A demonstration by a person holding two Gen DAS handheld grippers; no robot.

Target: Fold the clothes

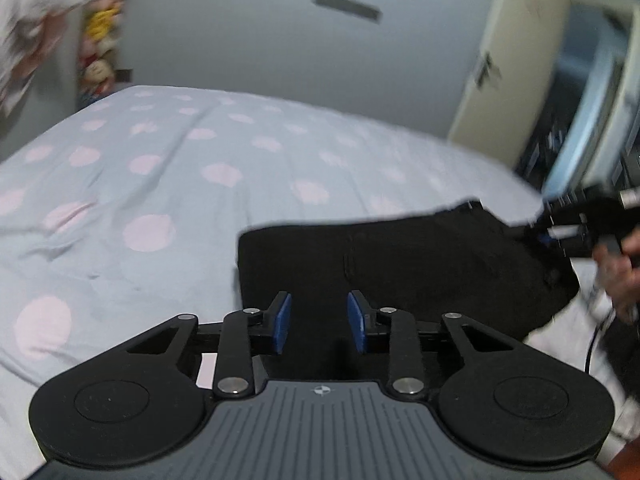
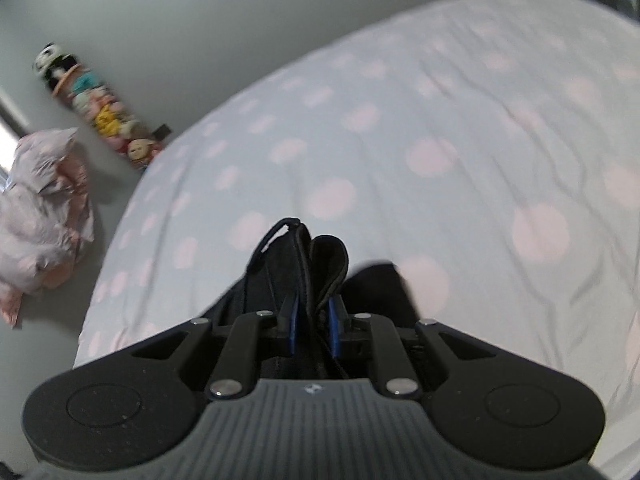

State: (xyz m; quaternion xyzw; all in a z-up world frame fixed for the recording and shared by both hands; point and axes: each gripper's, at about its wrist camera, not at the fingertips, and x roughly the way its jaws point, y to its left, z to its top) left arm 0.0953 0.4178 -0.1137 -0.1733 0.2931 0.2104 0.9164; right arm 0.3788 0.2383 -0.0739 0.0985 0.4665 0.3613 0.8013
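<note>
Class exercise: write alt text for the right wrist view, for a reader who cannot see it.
The right gripper pinches a bunched edge of a black garment between its blue pads, above a bed sheet of pale blue with pink dots. Stuffed toys hang on the wall at left.

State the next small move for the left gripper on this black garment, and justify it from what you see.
Probably ease the left gripper down and shut it on the black garment. Its jaws stand apart over the near edge, pinching nothing, while the right gripper already clamps bunched fabric at the far corner on the polka-dot bed sheet.
</note>
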